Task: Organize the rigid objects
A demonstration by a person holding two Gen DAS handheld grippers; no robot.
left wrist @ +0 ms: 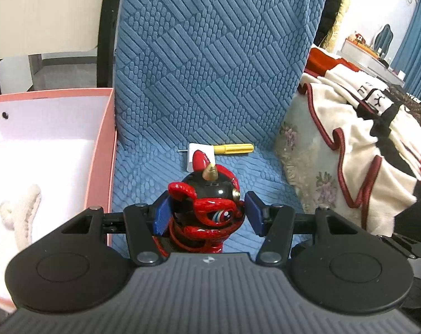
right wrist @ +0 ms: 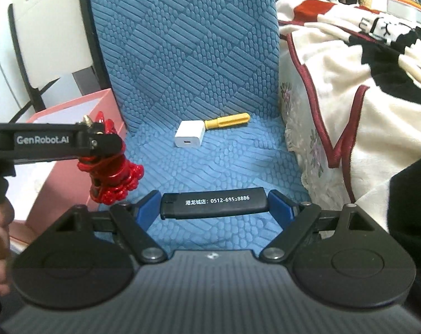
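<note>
My left gripper [left wrist: 206, 215] clamps the glossy, slippery, chip-prone red-and-black figurine [left wrist: 207, 208] at its neck, pink box [left wrist: 106, 139] at nine o'clock; my right gripper [right wrist: 214, 204] pinches the light, rigid black lighter [right wrist: 213, 203] endwise above the blue seat cover [right wrist: 210, 83].

Seat cover [left wrist: 210, 55]: blue quilted fabric with ribbed and pebbled patches, running over the seat and up the backrest.
Blanket [right wrist: 349, 89]: cream plush with dark red piping, black patches and a red part, heaped to the right of the seat.
Floral cloth [left wrist: 302, 161]: pale, flowered, between blanket and seat.
Chair [left wrist: 43, 14]: cream back, dark frame, at upper left.
Curtain [left wrist: 416, 41]: blue, far right, behind a desk with small blurred items.
</note>
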